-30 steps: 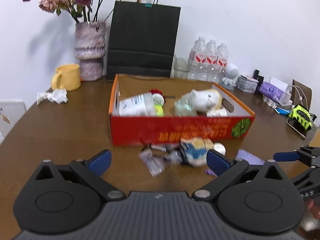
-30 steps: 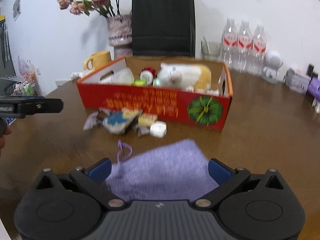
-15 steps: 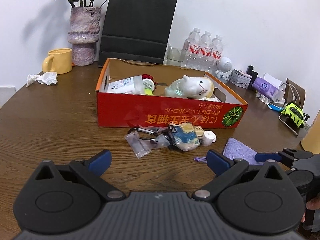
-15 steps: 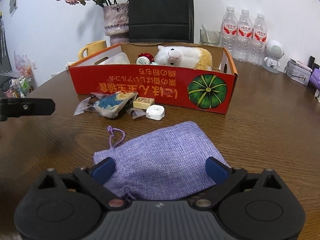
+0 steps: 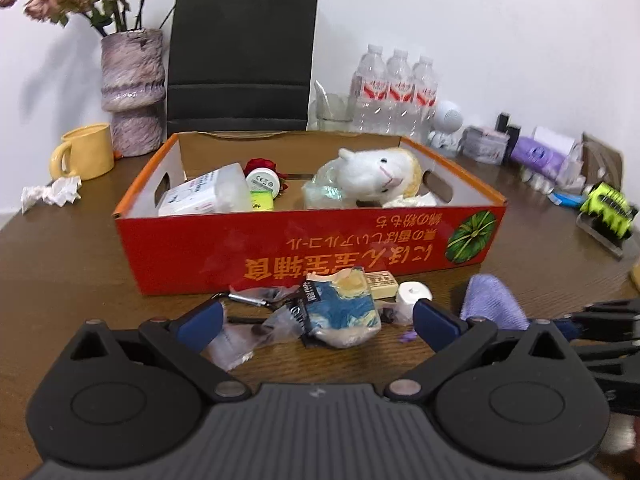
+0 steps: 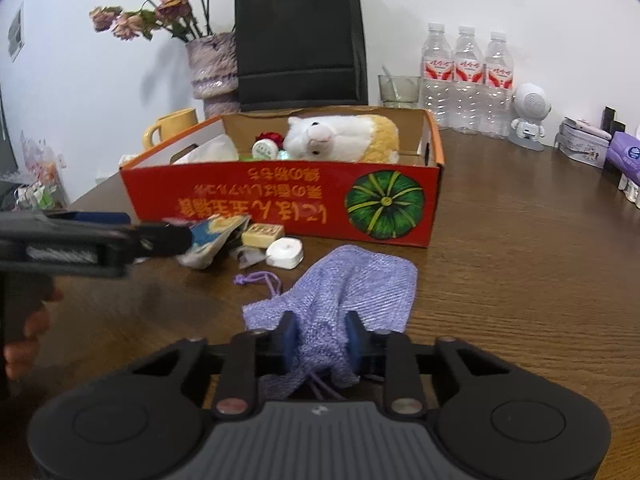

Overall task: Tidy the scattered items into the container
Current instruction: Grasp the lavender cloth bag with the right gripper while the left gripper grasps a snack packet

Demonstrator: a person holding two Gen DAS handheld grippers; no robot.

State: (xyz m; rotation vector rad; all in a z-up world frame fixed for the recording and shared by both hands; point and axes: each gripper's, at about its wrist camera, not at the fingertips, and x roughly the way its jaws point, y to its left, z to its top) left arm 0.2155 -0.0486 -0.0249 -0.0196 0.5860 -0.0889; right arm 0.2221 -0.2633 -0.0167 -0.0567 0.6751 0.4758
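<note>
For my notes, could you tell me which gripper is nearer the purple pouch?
Right. The right gripper has its jaws clamped on the purple pouch; the left gripper is open over the wrappers beside it.

Right gripper (image 6: pixel 322 340) fingers pinched nearly together, left gripper (image 5: pixel 316 320) fingers spread wide, held level

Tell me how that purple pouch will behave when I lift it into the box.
Probably floppy: the pouch already bunches where the right gripper pinches it, so the rest should sag. It lies flat, likely light and near empty. Its loose drawstring may drag against the white case nearby.
</note>
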